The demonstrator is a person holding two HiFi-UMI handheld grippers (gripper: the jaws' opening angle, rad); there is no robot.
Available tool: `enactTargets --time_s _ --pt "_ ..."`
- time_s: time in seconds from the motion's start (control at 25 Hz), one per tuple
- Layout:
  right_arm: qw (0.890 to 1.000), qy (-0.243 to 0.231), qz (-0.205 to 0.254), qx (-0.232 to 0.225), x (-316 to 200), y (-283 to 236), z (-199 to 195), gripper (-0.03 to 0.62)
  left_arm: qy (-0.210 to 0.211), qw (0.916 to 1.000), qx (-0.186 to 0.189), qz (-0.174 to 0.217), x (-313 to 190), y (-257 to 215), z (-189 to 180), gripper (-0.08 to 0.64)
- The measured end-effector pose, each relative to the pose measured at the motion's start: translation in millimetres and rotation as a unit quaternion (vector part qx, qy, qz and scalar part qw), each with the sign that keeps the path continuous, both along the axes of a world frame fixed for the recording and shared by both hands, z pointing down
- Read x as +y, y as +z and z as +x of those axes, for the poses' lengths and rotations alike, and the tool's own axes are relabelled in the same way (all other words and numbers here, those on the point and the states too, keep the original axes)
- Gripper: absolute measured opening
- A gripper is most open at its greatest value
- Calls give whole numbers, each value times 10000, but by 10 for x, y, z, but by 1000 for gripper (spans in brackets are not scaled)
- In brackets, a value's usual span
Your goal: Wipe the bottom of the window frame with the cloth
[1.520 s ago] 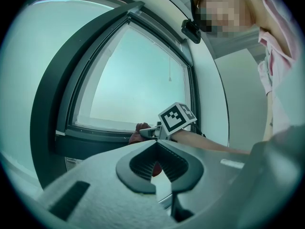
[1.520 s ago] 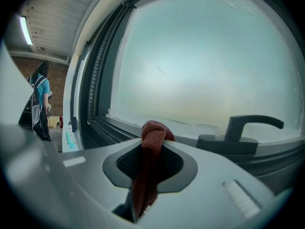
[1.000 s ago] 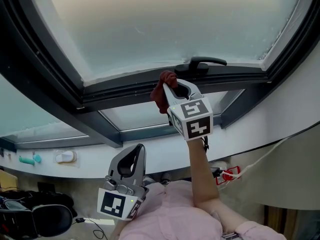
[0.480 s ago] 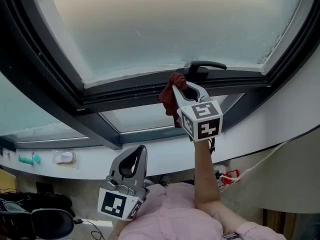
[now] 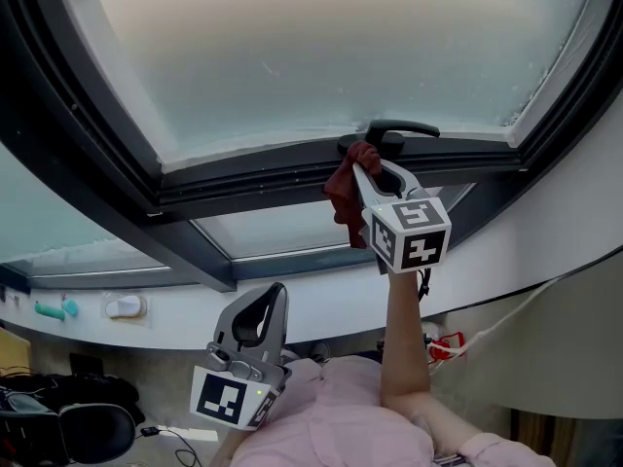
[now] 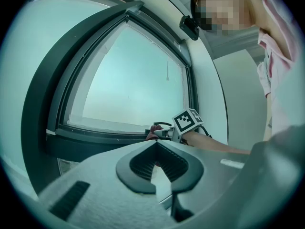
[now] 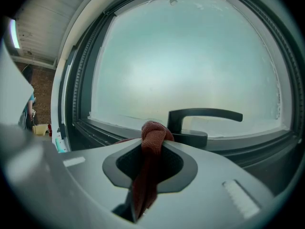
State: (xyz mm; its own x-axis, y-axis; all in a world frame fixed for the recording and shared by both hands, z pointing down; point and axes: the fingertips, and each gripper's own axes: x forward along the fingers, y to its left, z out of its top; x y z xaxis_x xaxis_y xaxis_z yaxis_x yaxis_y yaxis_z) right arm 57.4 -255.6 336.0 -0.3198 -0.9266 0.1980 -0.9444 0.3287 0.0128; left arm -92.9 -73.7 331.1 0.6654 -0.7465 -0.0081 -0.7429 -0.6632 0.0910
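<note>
The right gripper (image 5: 363, 170) is raised to the bottom rail of the window frame (image 5: 253, 179), its fingers clenched on a dark red cloth (image 5: 343, 193). The right gripper view shows the cloth pinched between the two fingers, with a knotted bunch poking out past the tips and the rest hanging down through the gap. The bunch lies against the dark rail just left of the black handle (image 5: 400, 128), which lies level along the rail with its lever pointing right. Whether the cloth touches the handle's base cannot be told. Above the rail is the frosted pane (image 5: 321, 47); below it are a smaller pane (image 5: 282, 227) and the white sill (image 5: 321, 300). The person's bare forearm (image 5: 399, 343) runs straight up from a pink sleeve (image 5: 331, 431) to the right gripper's marker cube (image 5: 411, 233). The left gripper (image 5: 267, 298) is held low, close to the person's chest and well apart from the frame. Its fingers are closed tip to tip with nothing between them. The left gripper view looks past them to the right gripper and the cloth at the rail. On the sill at far left lie a teal thing (image 5: 56, 309) and a white thing (image 5: 127, 305).
</note>
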Motion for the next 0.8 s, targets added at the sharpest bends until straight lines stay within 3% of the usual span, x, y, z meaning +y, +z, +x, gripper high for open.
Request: enactTargets --time_s 0.52,0.8 --pt "9994 283 95 -186 8 0 355 67 9 10000 12 -42 -50 28 41 0" --pt "9990 401 183 -48 7 -1 380 67 51 10000 36 -48 -56 30 11 0"
